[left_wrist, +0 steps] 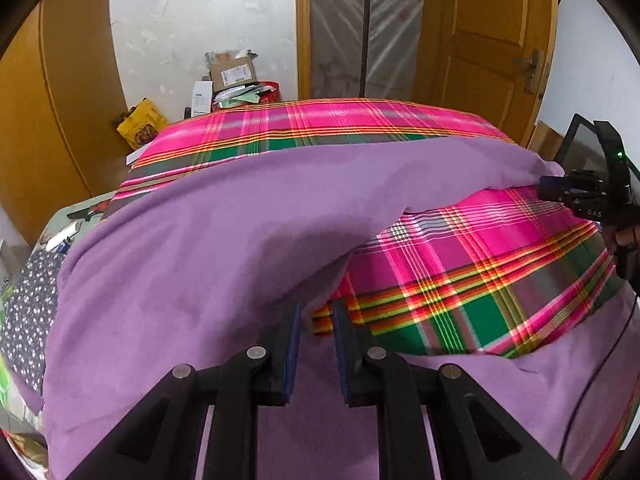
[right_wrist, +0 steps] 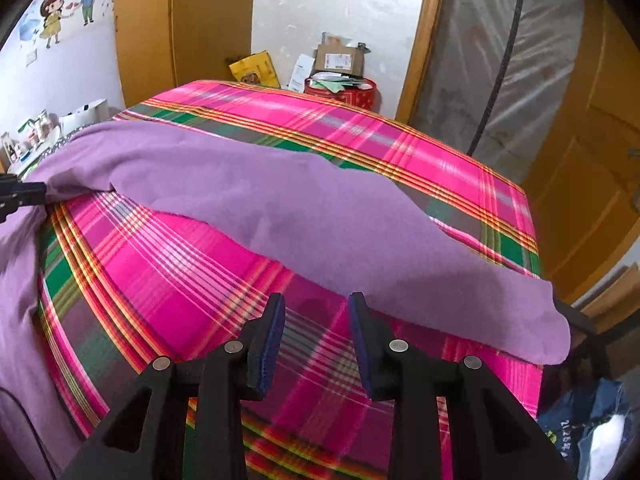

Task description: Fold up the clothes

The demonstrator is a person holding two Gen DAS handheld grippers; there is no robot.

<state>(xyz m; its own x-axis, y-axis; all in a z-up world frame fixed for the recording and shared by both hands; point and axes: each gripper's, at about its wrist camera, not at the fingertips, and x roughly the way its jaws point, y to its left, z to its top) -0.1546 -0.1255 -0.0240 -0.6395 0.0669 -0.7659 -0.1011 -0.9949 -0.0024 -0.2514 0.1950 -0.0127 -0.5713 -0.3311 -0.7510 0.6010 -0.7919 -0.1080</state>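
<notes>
A table draped in pink-and-green plaid cloth point(left_wrist: 460, 280) is covered by a plain purple fabric garment point(left_wrist: 240, 208), its raised folded band running side to side. The band's ends are met by the left tongs point(left_wrist: 317, 312), narrowly parted, grip not determinable, and the right tongs point(right_wrist: 316, 308), spread and empty, just beside the other end. "DAS" is read on the right tool; the parcel label cannot be read.

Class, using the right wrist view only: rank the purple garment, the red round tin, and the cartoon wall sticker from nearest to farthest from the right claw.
1. Purple garment: draped across the plaid cloth just ahead of the right claw.
2. Red round tin: beyond the table's far edge, by the wall, slightly right.
3. Cartoon wall sticker: on the wall, far upper left.
</notes>
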